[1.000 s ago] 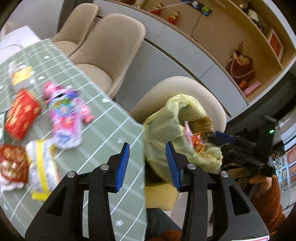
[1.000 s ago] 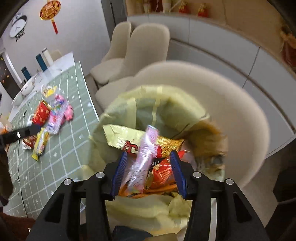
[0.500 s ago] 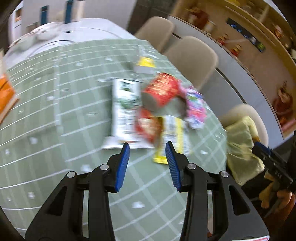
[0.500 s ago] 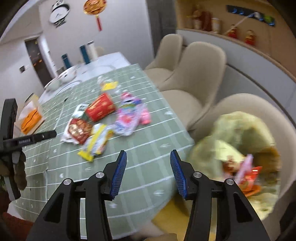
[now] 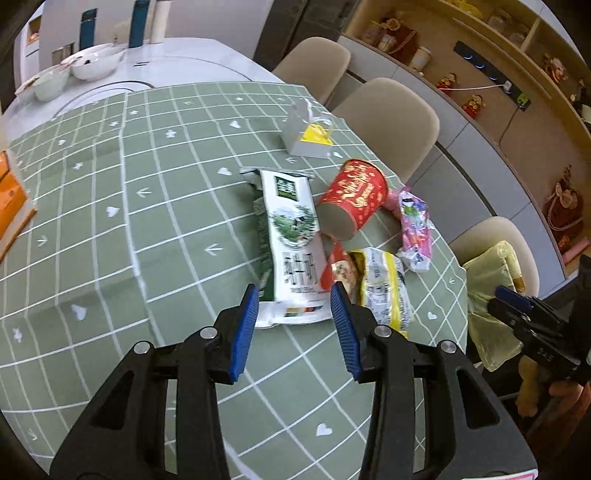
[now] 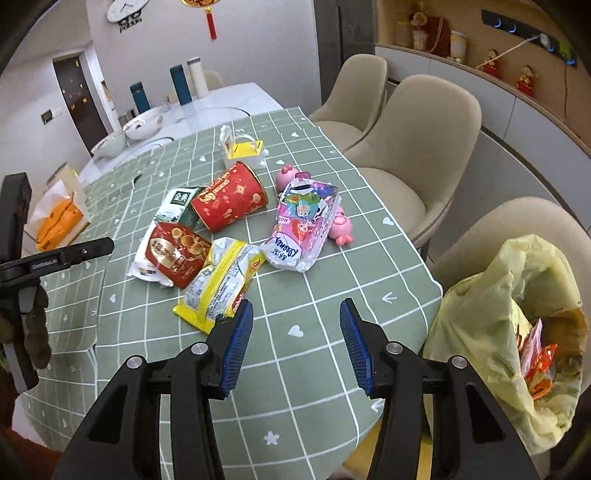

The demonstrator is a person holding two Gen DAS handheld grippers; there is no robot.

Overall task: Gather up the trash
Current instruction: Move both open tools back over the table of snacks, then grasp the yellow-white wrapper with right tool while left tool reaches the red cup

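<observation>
We see even, bright indoor light with soft, short shadows under the wrappers on the green checked worktop (image 5: 155,206). Fisheye bending curves the grid lines, and dark vignetting fills the corners. The yellow trash bag (image 6: 509,332) looks slightly soft near the edge.

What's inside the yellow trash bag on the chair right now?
The yellow trash bag holds red and orange snack wrappers near its mouth. Whatever lies deeper is hidden by the bag's folds.

Home dining room, clothed table (image 6: 325,280), upholstered chairs (image 6: 417,122), wall clock (image 6: 127,9)
</observation>
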